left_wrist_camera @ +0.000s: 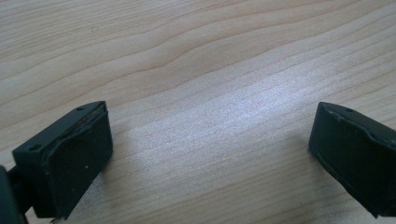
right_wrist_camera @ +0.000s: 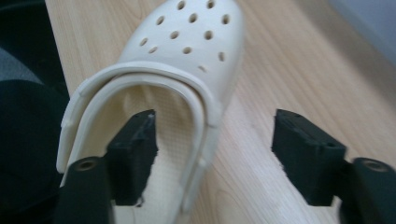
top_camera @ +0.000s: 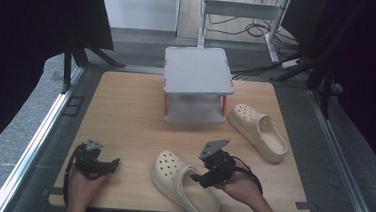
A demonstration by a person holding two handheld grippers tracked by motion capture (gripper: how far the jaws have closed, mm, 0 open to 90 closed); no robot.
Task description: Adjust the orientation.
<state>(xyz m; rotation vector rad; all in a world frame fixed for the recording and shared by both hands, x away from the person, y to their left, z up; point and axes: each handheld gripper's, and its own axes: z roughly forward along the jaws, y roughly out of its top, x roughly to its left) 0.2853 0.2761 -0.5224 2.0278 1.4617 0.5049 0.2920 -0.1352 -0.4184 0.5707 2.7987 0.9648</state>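
The right gripper (top_camera: 202, 178) sits at the near clog (top_camera: 184, 186), which lies near the front edge of the surface (top_camera: 125, 111), toe pointing away and to the left. In the right gripper view its fingers (right_wrist_camera: 133, 156) stand wide, one inside the shoe's opening and one outside, straddling the side wall and strap (right_wrist_camera: 140, 79); nothing is pressed yet. To take the clog well, the inner finger should go lower into the opening so both pads meet the wall squarely below the strap, then close firmly, since the soft foam will probably give and twist if pinched only at the rim.

The left gripper (top_camera: 113, 164) rests low at the front left, fingers (left_wrist_camera: 77, 158) wide apart over bare wood, holding nothing.

A second clog (top_camera: 258, 131) lies to the right, well apart from the first. A grey two-level rack (top_camera: 196, 84) stands at the back middle, its top empty; whether anything sits on its lower shelf is hard to tell. The way between clog and rack looks open.
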